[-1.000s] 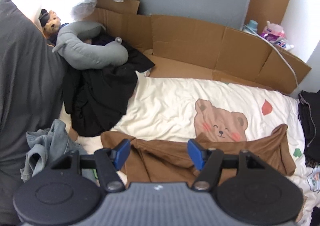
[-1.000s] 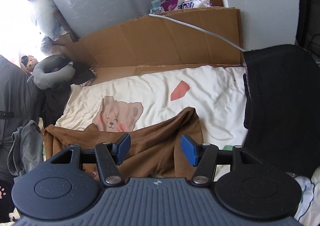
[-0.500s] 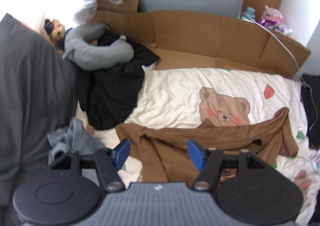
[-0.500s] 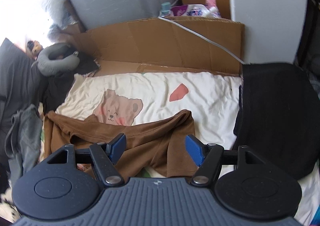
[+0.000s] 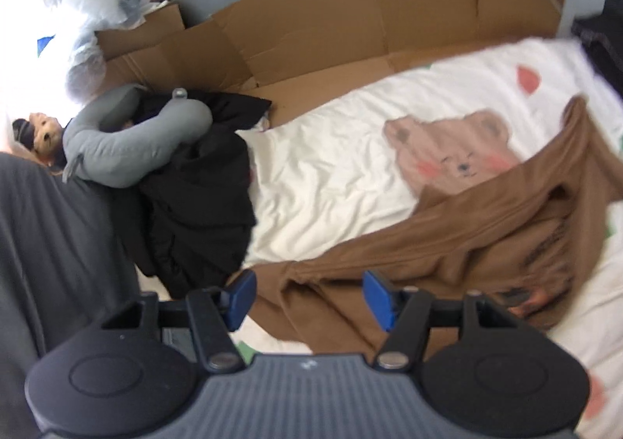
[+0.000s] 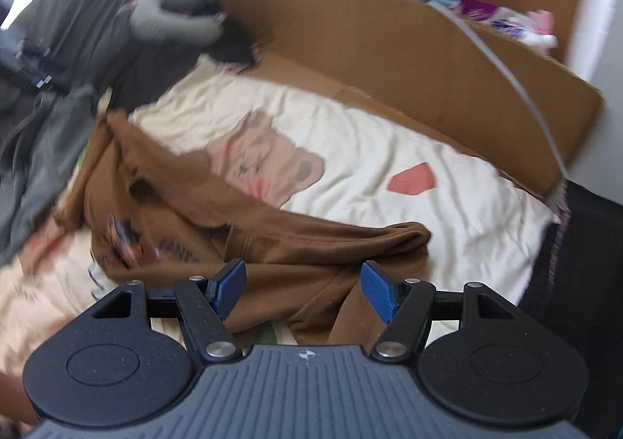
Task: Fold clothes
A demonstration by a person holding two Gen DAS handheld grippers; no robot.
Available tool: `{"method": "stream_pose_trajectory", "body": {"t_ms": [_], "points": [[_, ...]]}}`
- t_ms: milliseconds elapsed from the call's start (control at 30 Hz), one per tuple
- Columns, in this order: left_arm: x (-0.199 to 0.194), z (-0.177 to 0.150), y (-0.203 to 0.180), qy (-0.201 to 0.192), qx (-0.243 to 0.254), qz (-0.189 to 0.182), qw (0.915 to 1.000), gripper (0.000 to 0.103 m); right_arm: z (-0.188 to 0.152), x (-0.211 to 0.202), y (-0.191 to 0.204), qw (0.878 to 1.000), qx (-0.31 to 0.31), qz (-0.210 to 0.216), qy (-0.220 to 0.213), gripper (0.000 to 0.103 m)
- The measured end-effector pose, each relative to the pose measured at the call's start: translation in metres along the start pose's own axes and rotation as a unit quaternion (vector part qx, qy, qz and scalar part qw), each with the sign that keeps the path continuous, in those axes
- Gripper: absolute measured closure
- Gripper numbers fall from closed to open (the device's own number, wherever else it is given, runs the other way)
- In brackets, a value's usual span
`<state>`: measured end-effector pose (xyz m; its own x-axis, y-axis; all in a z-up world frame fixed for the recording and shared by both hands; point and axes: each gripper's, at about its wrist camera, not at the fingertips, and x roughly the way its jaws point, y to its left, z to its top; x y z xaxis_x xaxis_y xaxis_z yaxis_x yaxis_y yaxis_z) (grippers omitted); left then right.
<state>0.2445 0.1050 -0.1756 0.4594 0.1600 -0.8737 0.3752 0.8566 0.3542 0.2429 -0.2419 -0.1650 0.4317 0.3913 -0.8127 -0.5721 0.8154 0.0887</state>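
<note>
Your left gripper and right gripper both stand with jaws spread wide and nothing between the blue pads, each poised just above the crumpled brown cotton T-shirt that sprawls across the near half of the cream bedsheet printed with a cartoon bear. The open room lies on the far half of that sheet, between the shirt's upper edge and the flattened brown cardboard wall that borders the bed at the back. On your left the sheet ends against a heap of black clothing topped by a grey U-shaped neck pillow; a dark grey cushion fills the near-left corner. The left wrist view alone shows a small plush toy behind the pillow and one sleeve of the shirt reaching up beside the bear print. The right wrist view alone shows the shirt's printed chest graphic and lettering, blurred, a rumpled grey garment touching the shirt's left edge, a black fabric mass bounding the sheet on your right, and a white cable running along the cardboard rim toward pink and purple packets in the far corner.
</note>
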Motion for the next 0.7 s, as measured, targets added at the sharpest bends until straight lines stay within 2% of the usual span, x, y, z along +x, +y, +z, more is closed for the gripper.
{"method": "stream_pose_trajectory", "body": {"t_ms": [100,300,433,567,700], "points": [[0.031,-0.007,-0.003,0.005,0.027,0.007,0.9996,0.048,0.002,0.023,0.003,0.999,-0.027,0.006,0.021,0.040],[0.061,-0.014,-0.015,-0.028,0.115,-0.016,0.9929,0.049,0.003,0.052,0.004,0.998,-0.057,0.003,0.025,0.040],[0.071,-0.011,-0.027,-0.048,0.163,-0.052,0.9842,0.049,0.000,0.063,0.007,0.997,-0.069,0.013,0.026,0.042],[0.082,-0.010,-0.049,-0.065,0.215,-0.081,0.9710,0.051,0.000,0.080,0.009,0.996,-0.078,0.018,0.032,0.047],[0.095,-0.010,-0.065,-0.073,0.220,-0.124,0.9649,0.055,0.002,0.097,0.014,0.995,-0.091,0.027,0.039,0.053]]}}
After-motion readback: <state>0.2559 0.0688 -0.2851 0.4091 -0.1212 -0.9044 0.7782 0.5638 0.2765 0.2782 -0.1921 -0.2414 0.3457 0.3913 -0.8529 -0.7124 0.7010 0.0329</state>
